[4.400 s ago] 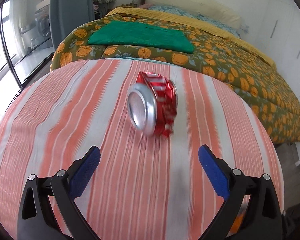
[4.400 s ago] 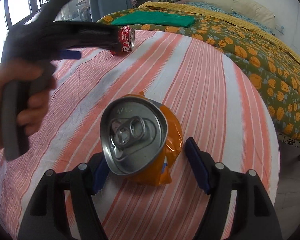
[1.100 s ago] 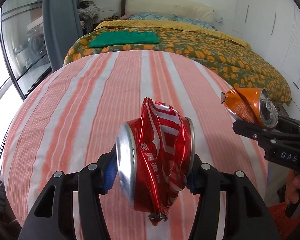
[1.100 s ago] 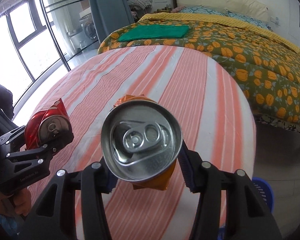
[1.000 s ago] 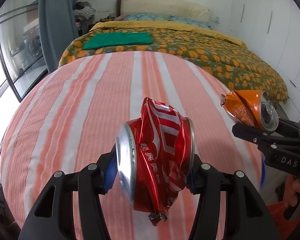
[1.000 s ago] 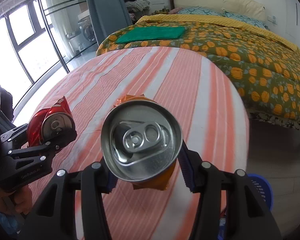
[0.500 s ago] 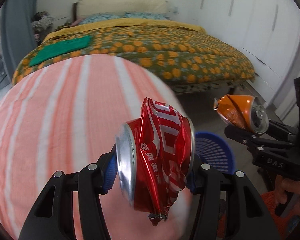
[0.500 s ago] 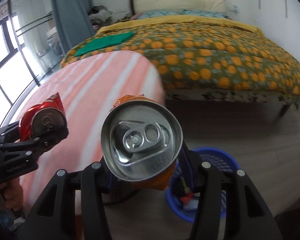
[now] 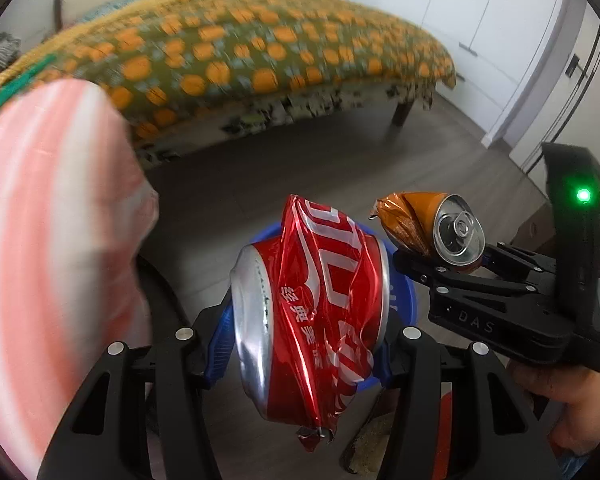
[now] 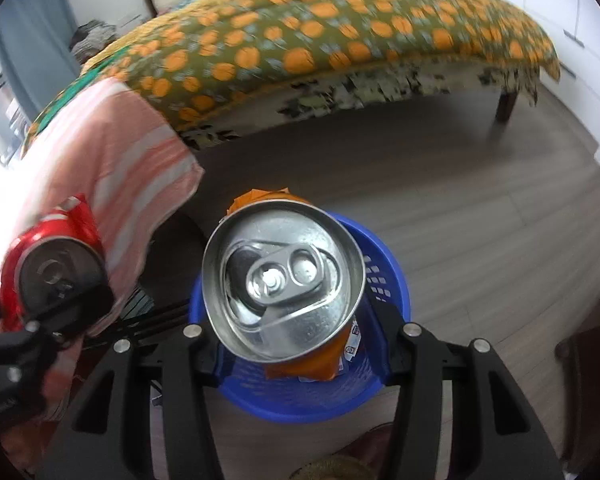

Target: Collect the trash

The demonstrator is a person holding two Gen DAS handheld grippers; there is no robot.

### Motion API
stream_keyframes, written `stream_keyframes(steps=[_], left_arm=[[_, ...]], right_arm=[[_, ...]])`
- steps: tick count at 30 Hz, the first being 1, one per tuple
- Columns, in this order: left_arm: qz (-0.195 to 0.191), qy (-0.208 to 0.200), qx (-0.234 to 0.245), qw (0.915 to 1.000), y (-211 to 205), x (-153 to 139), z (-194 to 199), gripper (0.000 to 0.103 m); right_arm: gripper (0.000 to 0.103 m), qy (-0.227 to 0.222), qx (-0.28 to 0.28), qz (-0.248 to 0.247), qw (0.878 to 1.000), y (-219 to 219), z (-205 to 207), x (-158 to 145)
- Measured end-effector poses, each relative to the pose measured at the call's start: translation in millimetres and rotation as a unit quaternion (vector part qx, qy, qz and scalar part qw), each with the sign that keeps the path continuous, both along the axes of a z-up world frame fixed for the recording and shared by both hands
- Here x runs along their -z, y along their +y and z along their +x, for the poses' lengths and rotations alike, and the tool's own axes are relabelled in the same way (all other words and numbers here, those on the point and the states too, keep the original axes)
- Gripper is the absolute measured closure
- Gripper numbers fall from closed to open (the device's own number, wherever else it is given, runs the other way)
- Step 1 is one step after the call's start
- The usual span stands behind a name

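The left tool (image 9: 306, 344) is clenched on a crushed red can (image 9: 312, 316), which lies sideways between its blue pads, its silver base end turned to the left and its torn, crumpled lower edge hanging below the fingers. In the right wrist view the same red can (image 10: 50, 264) shows at the far left, held out in front of the striped cloth, with its top end facing the camera. The right tool (image 10: 296, 344) is clenched on a dented orange can (image 10: 284, 284), gripped between the two fingers with its silver lid and pull tab facing back toward the camera, so the orange body points away and down. Seen from the left wrist, the orange can (image 9: 432, 228) sits at the tip of the right tool (image 9: 440, 264), just to the right of the red can and near it, not touching. A blue basket (image 10: 384, 276) stands on the wooden floor (image 10: 480, 216) directly beyond the orange can; in the left wrist view only slivers of the blue basket (image 9: 404, 292) rim show behind the red can. The counter (image 9: 52, 240), draped in an orange-and-white striped cloth, fills the left side, blurred. Beyond the floor stands a bed (image 10: 340, 40) with an orange-spotted green cover, also blurred.
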State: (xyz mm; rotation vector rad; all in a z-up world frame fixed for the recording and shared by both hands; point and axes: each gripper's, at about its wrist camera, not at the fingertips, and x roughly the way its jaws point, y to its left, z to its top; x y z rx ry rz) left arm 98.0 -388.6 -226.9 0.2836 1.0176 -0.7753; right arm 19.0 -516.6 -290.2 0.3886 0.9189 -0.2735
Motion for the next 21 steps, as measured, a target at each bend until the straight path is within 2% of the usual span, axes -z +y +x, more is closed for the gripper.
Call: stream_keyframes(steps=[6, 8, 10, 15, 21], left_arm=[[0.029, 0.027, 0.011, 0.9991, -43, 53, 27, 0.047], [0.04, 0.044, 0.008, 0.9982, -52, 71, 35, 0.036], [0.041, 0.049, 0.001, 0.9979, -55, 84, 41, 0.028], [0.046, 0.011, -0.013, 0.9988, -44, 81, 37, 0.021], [0.035, -0.033, -0.035, 0.9982, -24, 50, 16, 0.017]], right_arm=[[0.051, 0.021, 0.025, 0.056, 0.998, -31, 11, 44], [0.026, 0.025, 0.034, 0.073, 0.996, -40, 11, 59], [0.025, 0.027, 0.051, 0.071, 0.996, -49, 11, 68], [0.024, 0.015, 0.084, 0.08, 0.993, -66, -3, 67], [0.019, -0.014, 0.115, 0.058, 0.992, -72, -28, 35]])
